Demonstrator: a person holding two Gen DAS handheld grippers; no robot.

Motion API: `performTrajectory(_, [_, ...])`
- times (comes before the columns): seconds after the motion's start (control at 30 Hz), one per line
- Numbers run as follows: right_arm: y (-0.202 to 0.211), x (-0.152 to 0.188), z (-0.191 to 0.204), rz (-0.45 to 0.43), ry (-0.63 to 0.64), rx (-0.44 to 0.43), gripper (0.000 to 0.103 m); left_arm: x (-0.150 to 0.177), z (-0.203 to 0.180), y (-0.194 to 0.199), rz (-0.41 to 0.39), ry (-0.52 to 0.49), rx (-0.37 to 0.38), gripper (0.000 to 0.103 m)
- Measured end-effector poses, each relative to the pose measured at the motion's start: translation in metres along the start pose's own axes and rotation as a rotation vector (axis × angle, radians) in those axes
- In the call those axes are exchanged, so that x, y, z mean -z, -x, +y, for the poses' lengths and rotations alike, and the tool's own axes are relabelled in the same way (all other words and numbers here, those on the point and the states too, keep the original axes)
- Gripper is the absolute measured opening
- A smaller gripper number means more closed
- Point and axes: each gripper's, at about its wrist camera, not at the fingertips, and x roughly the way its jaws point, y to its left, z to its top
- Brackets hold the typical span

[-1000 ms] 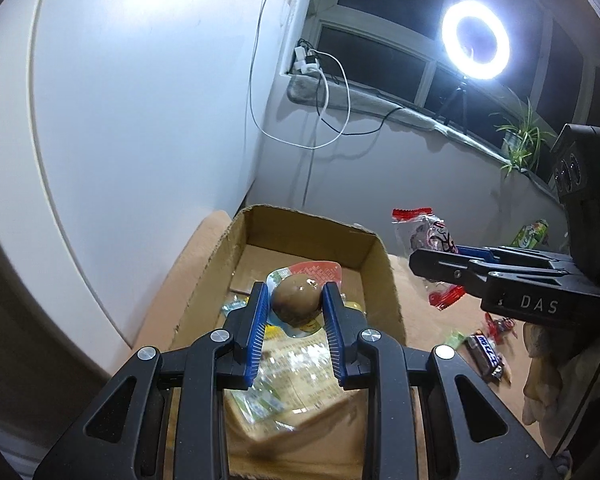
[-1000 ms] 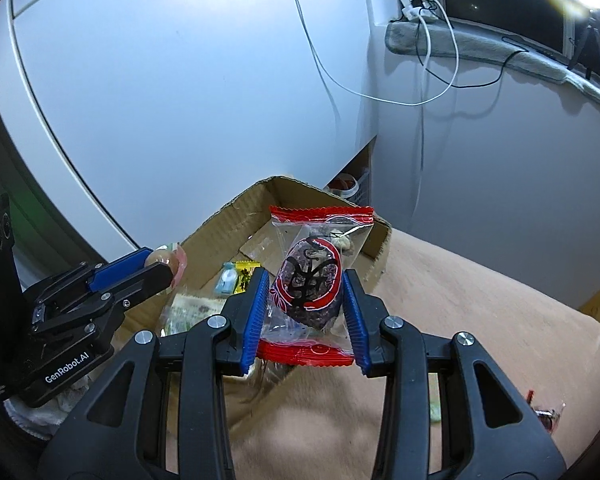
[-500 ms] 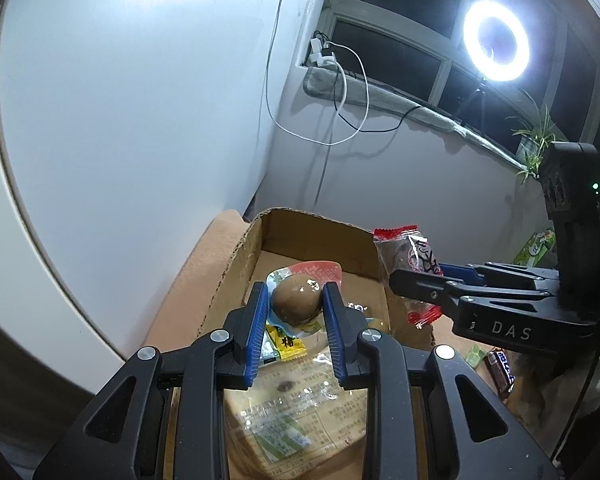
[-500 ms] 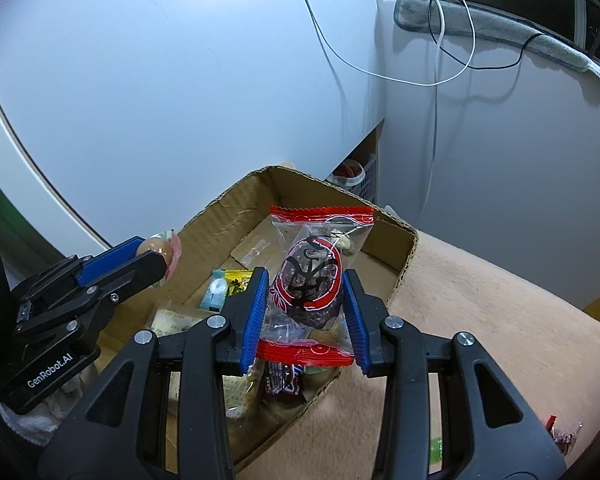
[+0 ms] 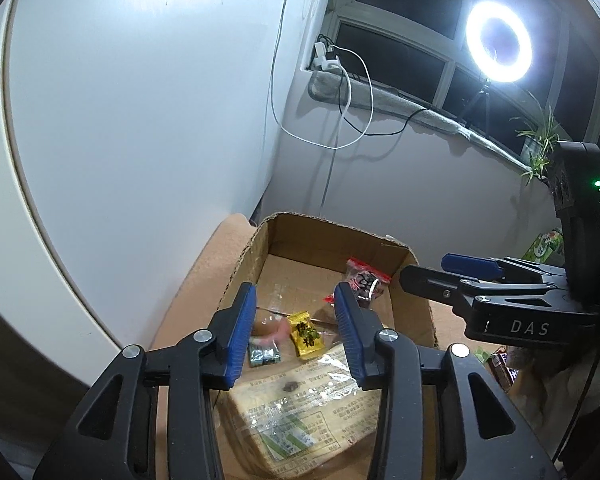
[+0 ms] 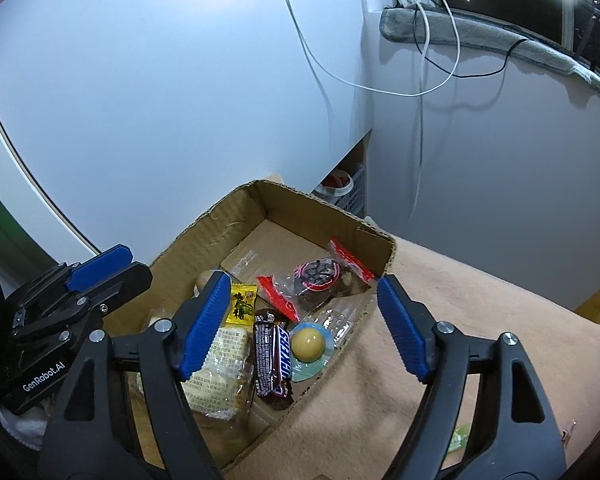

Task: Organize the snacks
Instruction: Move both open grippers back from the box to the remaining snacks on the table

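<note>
An open cardboard box (image 5: 332,236) (image 6: 260,208) holds several snacks. My left gripper (image 5: 296,300) is open and empty above it; the packed brown egg (image 5: 266,326) lies in the box just under its left finger. My right gripper (image 6: 302,284) is open and empty over the box's right side; it also shows in the left wrist view (image 5: 424,272). The red-edged clear snack bag (image 6: 320,276) (image 5: 362,280) lies in the box's far right corner. A Snickers bar (image 6: 274,354), a yellow candy (image 6: 242,306) (image 5: 307,334), a round yellow sweet (image 6: 308,344) and a clear-wrapped cake (image 5: 300,412) lie there too.
The box sits on a tan blanket (image 6: 480,320). A white rounded wall stands close on the left. Loose snacks lie on the blanket right of the box (image 5: 500,364). A green pack (image 5: 544,244) stands far right. A ring light (image 5: 499,42) and white cables hang by the window.
Both grippers have opened. The egg has dropped from my left gripper into the box, and the red-edged bag has dropped from my right gripper into the box's far corner.
</note>
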Motion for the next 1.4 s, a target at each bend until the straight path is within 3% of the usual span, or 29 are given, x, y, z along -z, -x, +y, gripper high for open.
performTrajectory(0.5, [0.075, 0.017, -0.011, -0.083, -0.024, 0.025, 0.078, 0.001, -0.037, 0.038, -0.047, -0.037, 0.035, 0.039])
performTrajectory(0.73, [0.126, 0.045, -0.031, -0.137, -0.039, 0.075, 0.078, 0.010, -0.057, 0.053, -0.058, -0.029, 0.085, 0.039])
performTrajectory(1.07, [0.193, 0.096, -0.092, -0.183, -0.125, 0.183, 0.078, 0.033, -0.100, 0.048, -0.015, -0.052, 0.176, 0.039])
performTrajectory(1.4, [0.200, 0.141, -0.161, -0.121, -0.245, 0.246, 0.078, 0.059, -0.150, 0.030, 0.064, -0.086, 0.247, 0.039])
